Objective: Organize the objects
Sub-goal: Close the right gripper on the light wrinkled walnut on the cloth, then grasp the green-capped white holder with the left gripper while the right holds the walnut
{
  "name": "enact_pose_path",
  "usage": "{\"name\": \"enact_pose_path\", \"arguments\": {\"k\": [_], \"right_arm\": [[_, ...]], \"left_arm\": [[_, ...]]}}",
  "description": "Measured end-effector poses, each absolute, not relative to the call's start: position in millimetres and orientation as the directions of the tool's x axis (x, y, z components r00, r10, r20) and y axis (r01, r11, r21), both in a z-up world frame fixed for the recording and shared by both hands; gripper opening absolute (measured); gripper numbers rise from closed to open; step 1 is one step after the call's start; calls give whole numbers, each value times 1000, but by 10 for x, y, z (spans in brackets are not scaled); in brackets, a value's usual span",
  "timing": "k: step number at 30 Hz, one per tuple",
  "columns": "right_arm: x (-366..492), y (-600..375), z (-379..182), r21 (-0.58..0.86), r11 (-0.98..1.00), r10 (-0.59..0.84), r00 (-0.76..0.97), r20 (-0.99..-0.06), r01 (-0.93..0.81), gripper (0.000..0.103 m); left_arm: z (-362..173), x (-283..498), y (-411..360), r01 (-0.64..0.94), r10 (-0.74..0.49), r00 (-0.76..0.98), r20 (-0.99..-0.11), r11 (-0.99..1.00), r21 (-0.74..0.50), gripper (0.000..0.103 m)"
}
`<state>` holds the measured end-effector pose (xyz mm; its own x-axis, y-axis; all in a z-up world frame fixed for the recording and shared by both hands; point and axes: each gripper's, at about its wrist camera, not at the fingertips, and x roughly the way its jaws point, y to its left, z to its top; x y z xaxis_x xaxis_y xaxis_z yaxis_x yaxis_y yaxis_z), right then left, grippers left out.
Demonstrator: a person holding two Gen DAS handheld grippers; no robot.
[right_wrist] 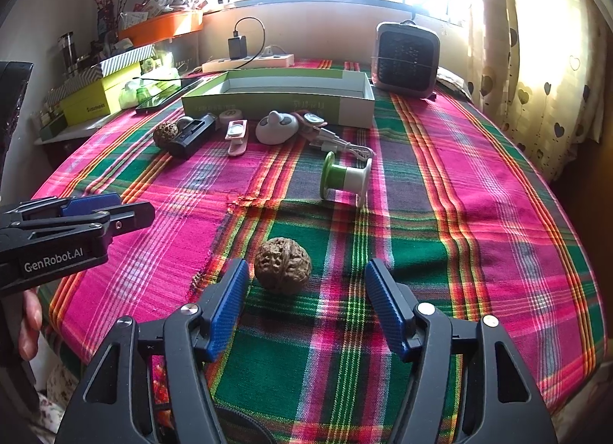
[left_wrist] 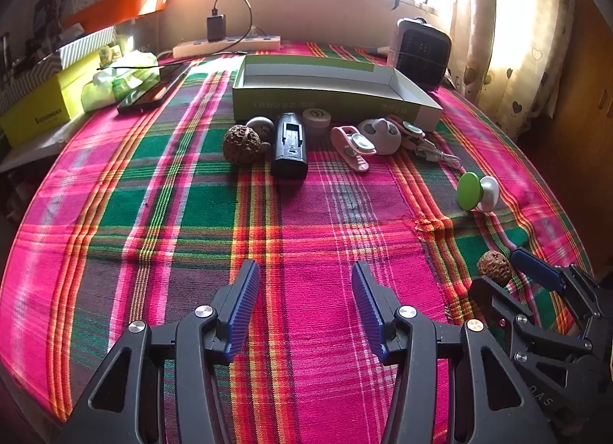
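An open green-and-white box (left_wrist: pixel 333 93) (right_wrist: pixel 279 97) lies at the far side of the plaid cloth. In front of it lie a walnut (left_wrist: pixel 241 145), a black battery-like block (left_wrist: pixel 290 145), a small round tin (left_wrist: pixel 316 118), a pink clip (left_wrist: pixel 350 145), a white panda-shaped item (left_wrist: pixel 381 133) and a white cable (left_wrist: pixel 436 152). A green-and-white spool (right_wrist: pixel 345 179) (left_wrist: pixel 477 191) lies nearer. My right gripper (right_wrist: pixel 304 286) is open, its fingers either side of a second walnut (right_wrist: pixel 282 264) (left_wrist: pixel 494 267). My left gripper (left_wrist: pixel 304 290) is open and empty over bare cloth.
A small white fan heater (right_wrist: pixel 406 58) stands at the far right. A power strip with a charger (right_wrist: pixel 249 60) lies along the back wall. Yellow boxes (left_wrist: pixel 42 106), a tablet (left_wrist: pixel 153 93) and clutter fill the left side. Curtains (right_wrist: pixel 536 60) hang on the right.
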<state>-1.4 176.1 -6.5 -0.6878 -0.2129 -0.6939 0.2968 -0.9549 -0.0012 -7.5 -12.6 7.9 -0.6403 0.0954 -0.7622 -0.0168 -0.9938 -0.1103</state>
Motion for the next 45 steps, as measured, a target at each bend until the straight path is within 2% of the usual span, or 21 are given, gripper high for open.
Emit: {"name": "enact_pose_path", "arguments": {"k": [7,12,19,25,35,45], "right_arm": [[-27,1738,-62,2,-946,-236,-686,-688,323,47],[-34,1746,-66,9,-943,-250,-688,-681,334,29],[-31,1865,-28,37,-944,-270,-703,-658,328,29],[-69,2112,5,52,-964,-230,-724,-650,259,29],[-118,2454,16,69,-984,-170,-740,-651,165,29],[-147,2623,-15,83,-989,-148,-740,-656,124,29]], "left_arm": [[81,-102,-86,-36,98,-628,-772,-995,-97,48],[96,-144,-52,-80,147,-627,-765,-989,-125,48],[168,-203,114,-166,205,-636,-744,-978,-128,48],[276,-333,401,-278,305,-622,-722,-947,-161,48],[264,-587,862,-362,393,-558,-731,-908,-212,48],[227,-721,1121,-385,381,-549,-743,-905,-180,48]]}}
